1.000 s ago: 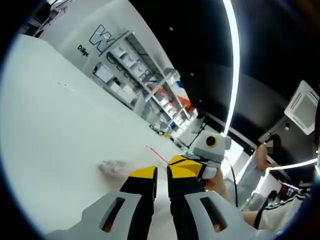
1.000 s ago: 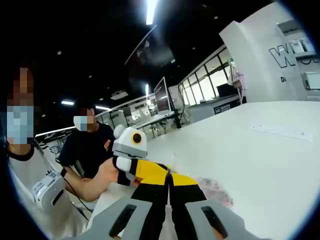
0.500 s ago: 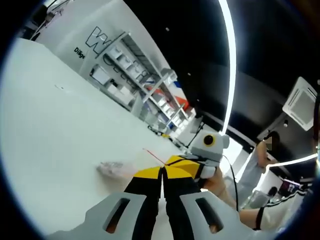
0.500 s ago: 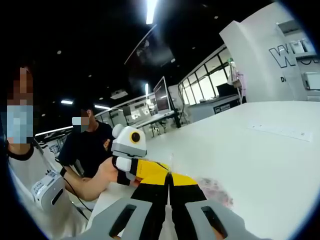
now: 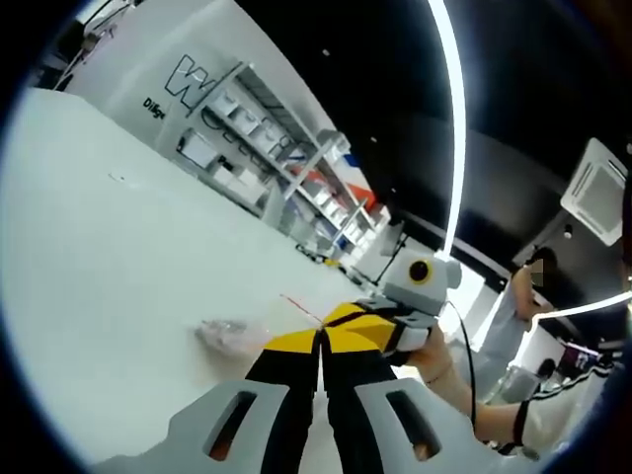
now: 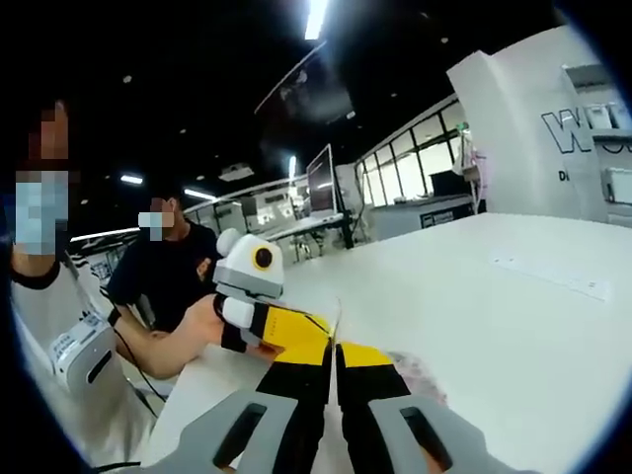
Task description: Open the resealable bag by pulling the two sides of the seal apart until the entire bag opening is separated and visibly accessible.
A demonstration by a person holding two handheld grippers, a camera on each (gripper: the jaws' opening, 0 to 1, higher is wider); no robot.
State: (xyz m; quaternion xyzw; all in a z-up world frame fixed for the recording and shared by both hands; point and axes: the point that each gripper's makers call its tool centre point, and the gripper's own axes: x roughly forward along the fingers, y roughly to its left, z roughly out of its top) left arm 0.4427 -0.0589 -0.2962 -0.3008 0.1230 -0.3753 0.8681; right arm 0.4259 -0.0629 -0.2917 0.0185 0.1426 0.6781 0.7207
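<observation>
Bag (image 5: 232,336) — blurred, clear, seal pinched by both hand-held grippers' closed jaws.

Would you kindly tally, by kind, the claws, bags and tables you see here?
Claws: 2, left claw and right claw, both shut on the bag's top edge
Bags: 1, bag
Tables: 1, table
Total: 4

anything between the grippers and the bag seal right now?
Nothing visible. The left gripper and right gripper meet tip to tip with jaws closed at the top edge of the resealable bag, which lies on the white table. Whether each actually pinches the seal is unclear.
</observation>
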